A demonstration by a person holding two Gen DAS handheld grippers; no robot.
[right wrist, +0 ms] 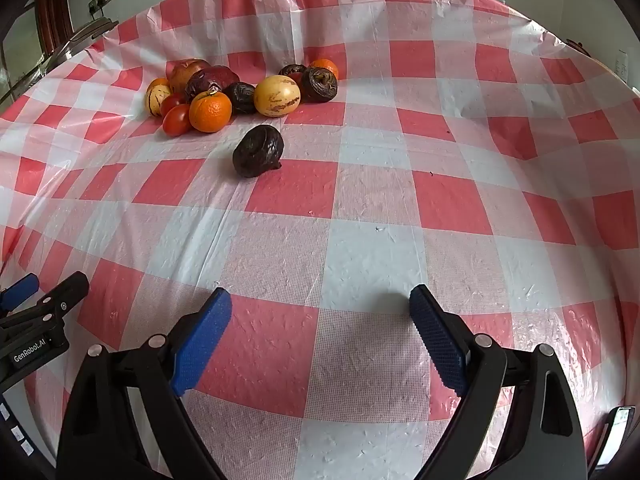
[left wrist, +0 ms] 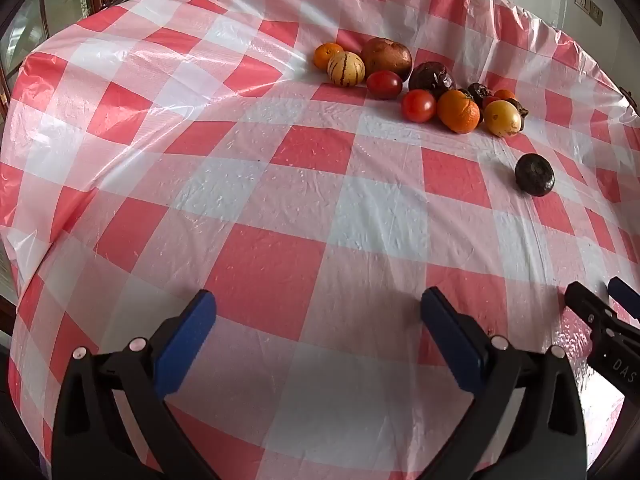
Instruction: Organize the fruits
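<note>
from the left wrist camera, you are holding your left gripper (left wrist: pixel 318 312) with jaws spread wide and nothing between them, hovering over the red-and-white checked tablecloth (left wrist: pixel 256 272). a cluster of fruit (left wrist: pixel 416 84) is sitting far ahead to the right, with a mandarin (left wrist: pixel 458 111) and a tomato (left wrist: pixel 418 106) at its near edge; one dark wrinkled fruit (left wrist: pixel 534 174) is lying apart, nearer to you. the tip of your right gripper (left wrist: pixel 600 304) is showing at the right edge.

from the right wrist camera, you are keeping your right gripper (right wrist: pixel 320 308) parted and empty. the dark wrinkled fruit (right wrist: pixel 258 151) is resting ahead-left, just before the pile.
</note>
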